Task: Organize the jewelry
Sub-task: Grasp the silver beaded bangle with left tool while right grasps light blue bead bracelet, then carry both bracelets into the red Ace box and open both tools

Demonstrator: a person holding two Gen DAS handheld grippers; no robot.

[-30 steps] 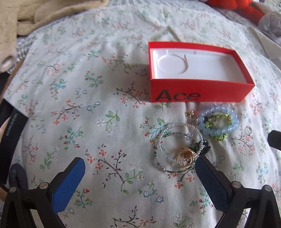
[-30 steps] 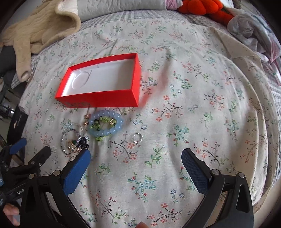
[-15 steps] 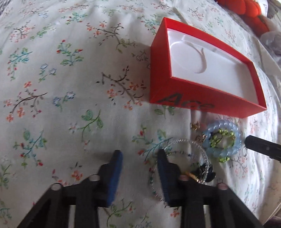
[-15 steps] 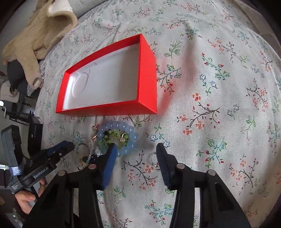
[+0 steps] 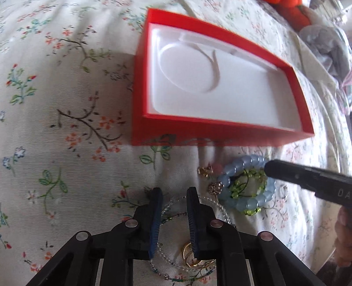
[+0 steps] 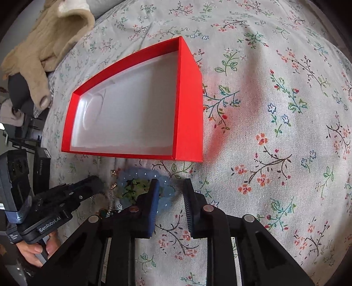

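A red box (image 5: 220,132) with a bare white insert lies on the floral bedspread (image 5: 66,132); it shows in the right wrist view too (image 6: 189,110). Just in front of it sit a pale blue bead bracelet (image 5: 239,167) around a green bead bracelet (image 5: 248,182), small gold charms (image 5: 204,170) and a tiny ring (image 5: 283,191). My left gripper (image 5: 173,194) hovers low with its jaws closing. A clear wire bracelet (image 5: 173,201) arcs between them untouched, and a gold ring (image 5: 189,257) lies beneath. My right gripper (image 6: 170,183) is closing too, with the blue bracelet's edge (image 6: 166,191) by its left finger.
A beige knitted garment (image 6: 50,44) lies at the bed's far left edge. An orange plush (image 5: 292,13) and grey cloth (image 5: 325,39) sit at the back right. Black gear (image 6: 13,171) stands off the bed to the left. A hand (image 6: 37,248) holds the left gripper.
Both grippers have narrowed from wide open to a small gap. Both have dropped and tipped down towards the jewelry, so the box looks larger and closer.
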